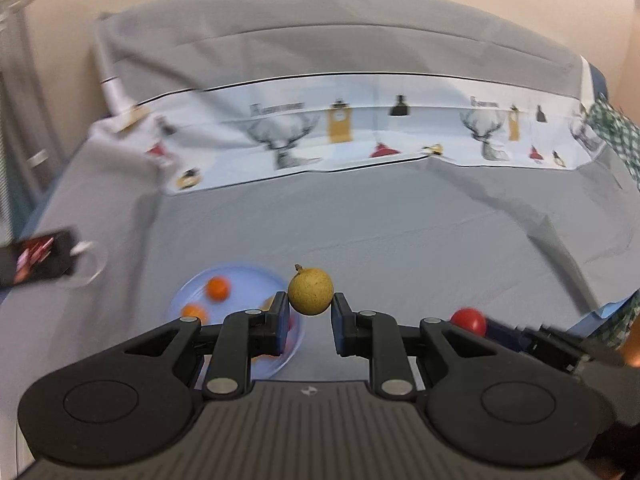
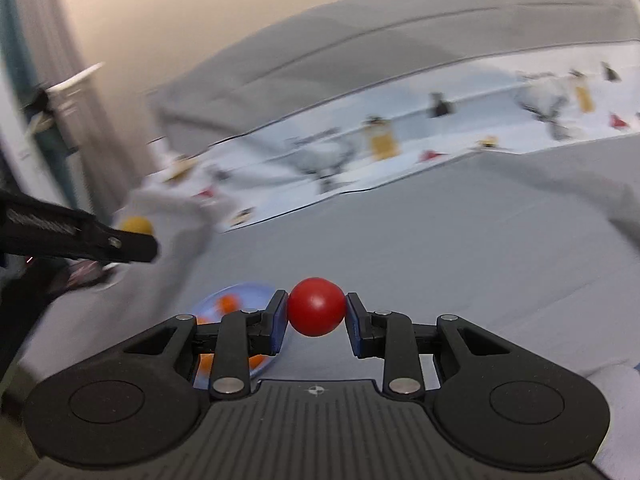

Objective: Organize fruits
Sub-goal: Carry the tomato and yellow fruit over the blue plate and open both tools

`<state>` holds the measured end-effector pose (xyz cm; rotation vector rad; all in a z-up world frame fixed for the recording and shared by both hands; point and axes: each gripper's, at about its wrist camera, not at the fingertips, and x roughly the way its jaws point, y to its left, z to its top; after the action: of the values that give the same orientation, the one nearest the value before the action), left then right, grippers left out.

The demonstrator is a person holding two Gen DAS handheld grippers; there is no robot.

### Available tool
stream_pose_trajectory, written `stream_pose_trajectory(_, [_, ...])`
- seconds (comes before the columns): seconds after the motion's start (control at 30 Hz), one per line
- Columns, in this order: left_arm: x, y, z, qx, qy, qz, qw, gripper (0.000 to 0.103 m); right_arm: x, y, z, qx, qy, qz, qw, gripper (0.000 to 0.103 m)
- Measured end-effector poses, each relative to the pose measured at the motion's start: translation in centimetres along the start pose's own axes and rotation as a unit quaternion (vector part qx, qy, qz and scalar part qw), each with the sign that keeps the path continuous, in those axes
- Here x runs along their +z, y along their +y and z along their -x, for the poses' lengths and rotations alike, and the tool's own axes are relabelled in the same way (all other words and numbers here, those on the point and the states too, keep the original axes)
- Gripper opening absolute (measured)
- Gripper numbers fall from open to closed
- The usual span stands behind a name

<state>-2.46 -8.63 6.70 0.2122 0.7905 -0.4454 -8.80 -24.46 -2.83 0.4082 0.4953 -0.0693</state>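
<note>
My left gripper is shut on a small tan-yellow round fruit with a short stem, held above the grey bedsheet. My right gripper is shut on a small red round fruit. A pale blue plate lies on the sheet below and left of the left gripper, with small orange fruits in it. The same plate shows behind the right gripper's left finger. In the left wrist view the red fruit and the right gripper appear at the right. In the right wrist view the yellow fruit and the left gripper's finger sit at the left.
A white printed cloth band with deer and clock pictures crosses the bed, with grey pillows behind it against a beige wall. A phone with a lit screen lies at the bed's left edge. A green checked cloth lies at far right.
</note>
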Motion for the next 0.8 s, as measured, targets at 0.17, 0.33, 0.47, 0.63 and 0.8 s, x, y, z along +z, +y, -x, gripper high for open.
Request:
stream_pose_trajectory(0.17, [-4.5,4.0,4.1,0.026,-0.005,0.043,0.9987,0.024,-0.9,5.4,3.3,0.02,-0.01,0.072,0.997,0.032])
stream_pose_trajectory(0.33, [-7.5,6.0,6.9,0.046,-0.024,0.07,0.9962,0.024,-2.4,9.1,5.8,0.025,-0.01,0.127,0.992,0.032])
stream_pose_trajectory(0.47, [-8.7,6.7,8.4,0.056,-0.041,0.076,0.9947,0.024,-2.7,10.7,6.6,0.019,-0.016,0.15,0.988,0.032])
stream_pose_trajectory(0.63, [-9.1,6.9,9.3,0.051,-0.055,0.081,0.9939,0.024,-3.0,11.4,7.5,0.011,-0.019,0.16,0.987,0.032])
stream_pose_trajectory(0.8, [-9.2,6.9,9.4,0.046,-0.057,0.085,0.9937,0.024,-3.2,11.3,7.7,0.004,-0.02,0.166,0.986,0.032])
